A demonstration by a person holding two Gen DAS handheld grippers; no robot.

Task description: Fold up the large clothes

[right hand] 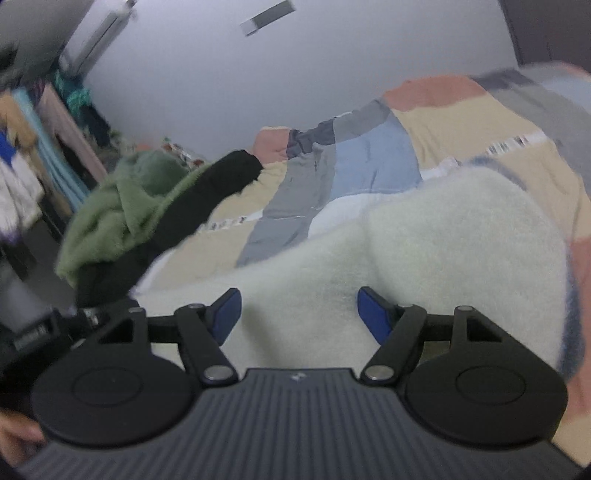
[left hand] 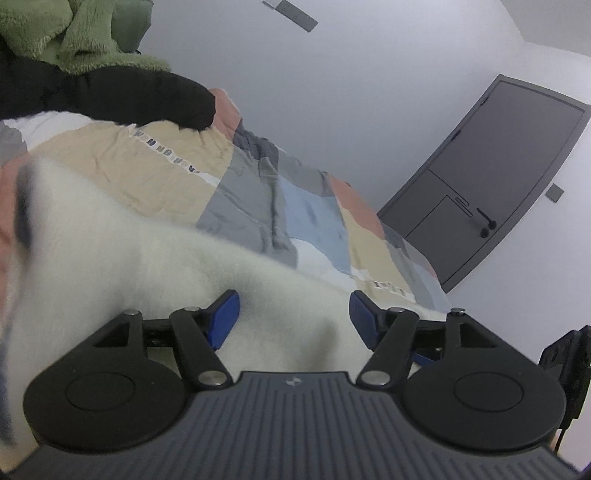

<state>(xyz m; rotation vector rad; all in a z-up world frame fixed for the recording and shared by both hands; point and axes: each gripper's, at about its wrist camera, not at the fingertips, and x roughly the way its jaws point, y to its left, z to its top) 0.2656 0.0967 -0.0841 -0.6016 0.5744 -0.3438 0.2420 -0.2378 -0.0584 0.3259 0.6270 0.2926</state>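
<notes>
A fluffy white garment (left hand: 122, 258) with a dark blue trim lies on the patchwork bedspread (left hand: 173, 162). It also shows in the right wrist view (right hand: 436, 240). My left gripper (left hand: 293, 317) is open, its blue fingertips (left hand: 225, 317) spread just over the near edge of the white garment, holding nothing. My right gripper (right hand: 299, 314) is open too, fingertips (right hand: 373, 314) apart above the same garment. A green fleece garment (right hand: 122, 206) and a black garment (right hand: 199, 195) lie heaped at the far end of the bed.
A dark grey door (left hand: 491, 173) stands in the white wall beyond the bed. A clothes rack with hanging garments (right hand: 33, 155) stands at the left of the right wrist view. A wall air conditioner (right hand: 96, 33) hangs above it.
</notes>
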